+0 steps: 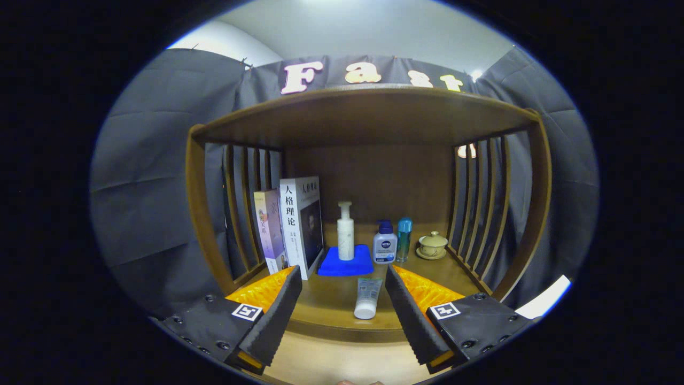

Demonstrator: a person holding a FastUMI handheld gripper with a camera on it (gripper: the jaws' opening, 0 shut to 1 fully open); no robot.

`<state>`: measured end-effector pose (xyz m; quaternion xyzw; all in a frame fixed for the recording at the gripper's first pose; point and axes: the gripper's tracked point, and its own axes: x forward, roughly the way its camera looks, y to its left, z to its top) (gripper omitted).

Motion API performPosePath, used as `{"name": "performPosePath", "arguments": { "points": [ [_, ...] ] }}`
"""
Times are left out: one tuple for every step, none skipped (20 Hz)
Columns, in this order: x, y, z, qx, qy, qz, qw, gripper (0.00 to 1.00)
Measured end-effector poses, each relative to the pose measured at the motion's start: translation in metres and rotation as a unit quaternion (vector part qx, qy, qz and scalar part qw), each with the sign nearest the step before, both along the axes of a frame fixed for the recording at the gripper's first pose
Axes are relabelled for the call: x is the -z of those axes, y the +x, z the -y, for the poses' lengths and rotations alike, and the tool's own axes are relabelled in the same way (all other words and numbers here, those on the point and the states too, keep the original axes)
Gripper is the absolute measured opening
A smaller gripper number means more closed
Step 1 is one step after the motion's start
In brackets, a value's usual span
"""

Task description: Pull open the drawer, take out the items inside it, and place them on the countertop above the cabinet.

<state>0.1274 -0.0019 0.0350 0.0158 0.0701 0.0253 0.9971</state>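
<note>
My gripper [342, 291] stands open in front of the wooden cabinet's countertop [342, 315], nothing between its black fingers [278, 310]. A pale tube with a white cap [367, 297] lies on the countertop between the fingertips, cap toward me, touching neither finger. Beyond it a white pump bottle [346, 232] stands on a blue cloth [346, 262]. To the right of the cloth stand a white bottle with a blue cap [385, 243] and a slim teal bottle [404, 239]. The drawer is out of sight below the countertop's front edge.
Two upright books [291, 227] lean at the left against the slatted side [246, 208]. A small lidded cup on a saucer [432, 245] sits at the back right. A wooden shelf roof [368, 109] spans above. Slatted rails [481, 198] close the right side.
</note>
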Motion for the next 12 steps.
{"name": "performPosePath", "arguments": {
  "points": [
    [0.0,-0.009,0.004,0.007,-0.001,0.011,1.0,0.98],
    [0.001,-0.018,0.008,0.015,-0.001,0.02,1.0,0.98],
    [0.003,-0.026,0.011,0.022,0.002,0.027,0.999,0.98],
    [0.004,-0.035,0.014,0.028,0.007,0.035,0.999,0.98],
    [0.005,-0.042,0.018,0.033,0.014,0.042,0.998,0.98],
    [0.005,-0.05,0.021,0.038,0.021,0.048,0.998,0.98],
    [0.007,-0.057,0.026,0.044,0.028,0.052,0.997,0.98],
    [0.009,-0.066,0.028,0.048,0.034,0.054,0.997,0.98],
    [0.011,-0.074,0.03,0.051,0.037,0.056,0.996,0.98],
    [0.016,-0.083,0.033,0.056,0.036,0.055,0.996,0.98],
    [0.02,-0.091,0.036,0.062,0.033,0.054,0.996,0.98],
    [0.026,-0.101,0.04,0.07,0.029,0.053,0.996,0.98]
  ]
}}
